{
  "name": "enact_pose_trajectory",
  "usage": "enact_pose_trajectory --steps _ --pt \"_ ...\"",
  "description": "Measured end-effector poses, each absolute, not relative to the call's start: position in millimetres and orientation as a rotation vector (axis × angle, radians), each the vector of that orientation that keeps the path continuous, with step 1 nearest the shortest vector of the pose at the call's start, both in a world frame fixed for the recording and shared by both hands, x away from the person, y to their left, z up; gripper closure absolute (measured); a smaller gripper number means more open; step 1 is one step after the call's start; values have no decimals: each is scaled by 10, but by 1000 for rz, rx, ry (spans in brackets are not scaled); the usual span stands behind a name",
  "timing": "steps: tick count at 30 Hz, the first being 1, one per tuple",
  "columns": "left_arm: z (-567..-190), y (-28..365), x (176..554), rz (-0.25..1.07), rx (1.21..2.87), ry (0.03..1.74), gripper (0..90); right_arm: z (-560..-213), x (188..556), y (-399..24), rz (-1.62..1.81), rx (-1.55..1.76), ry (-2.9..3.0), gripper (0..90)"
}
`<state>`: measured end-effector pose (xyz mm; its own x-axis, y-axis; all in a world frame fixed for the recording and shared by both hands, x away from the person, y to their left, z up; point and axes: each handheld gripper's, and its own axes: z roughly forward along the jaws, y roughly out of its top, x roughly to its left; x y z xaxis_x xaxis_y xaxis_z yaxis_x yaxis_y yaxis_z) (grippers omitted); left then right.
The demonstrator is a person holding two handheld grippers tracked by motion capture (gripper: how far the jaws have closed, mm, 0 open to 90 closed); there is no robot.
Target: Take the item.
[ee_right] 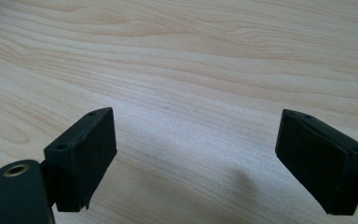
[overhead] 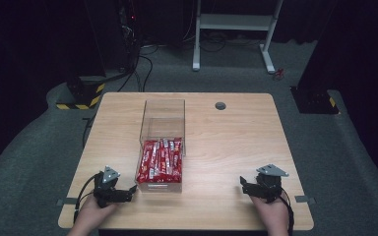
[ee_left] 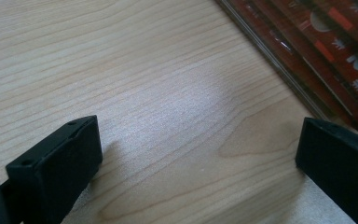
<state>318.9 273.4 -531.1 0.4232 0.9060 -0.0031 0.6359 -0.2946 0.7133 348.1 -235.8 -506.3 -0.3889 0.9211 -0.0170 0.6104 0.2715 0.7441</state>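
Observation:
A clear plastic box (overhead: pixel 161 147) stands on the wooden table (overhead: pixel 226 147), its near half packed with several red snack packets (overhead: pixel 160 160). My left gripper (overhead: pixel 128 191) rests on the table just left of the box's near corner, jaws wide apart with nothing between them. In the left gripper view the box wall and red packets (ee_left: pixel 326 51) lie at the upper right, just beyond the gripper (ee_left: pixel 198 154). My right gripper (overhead: pixel 244 187) rests near the table's front right, also open and empty; in the right gripper view its jaws (ee_right: pixel 196 154) frame bare wood.
A round cable hole (overhead: pixel 220 105) sits at the table's far edge. Behind the table stand a white desk frame (overhead: pixel 234 29), cables on the grey floor, and black stands with yellow-black striped bases (overhead: pixel 81 96).

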Motion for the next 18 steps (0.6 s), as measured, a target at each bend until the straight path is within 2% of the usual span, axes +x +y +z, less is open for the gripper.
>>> enact_pose_trajectory --steps 18 --pt "-5311 2734 3188 540 2037 1299 6 -5011 3425 -2174 968 1320 2096 129"
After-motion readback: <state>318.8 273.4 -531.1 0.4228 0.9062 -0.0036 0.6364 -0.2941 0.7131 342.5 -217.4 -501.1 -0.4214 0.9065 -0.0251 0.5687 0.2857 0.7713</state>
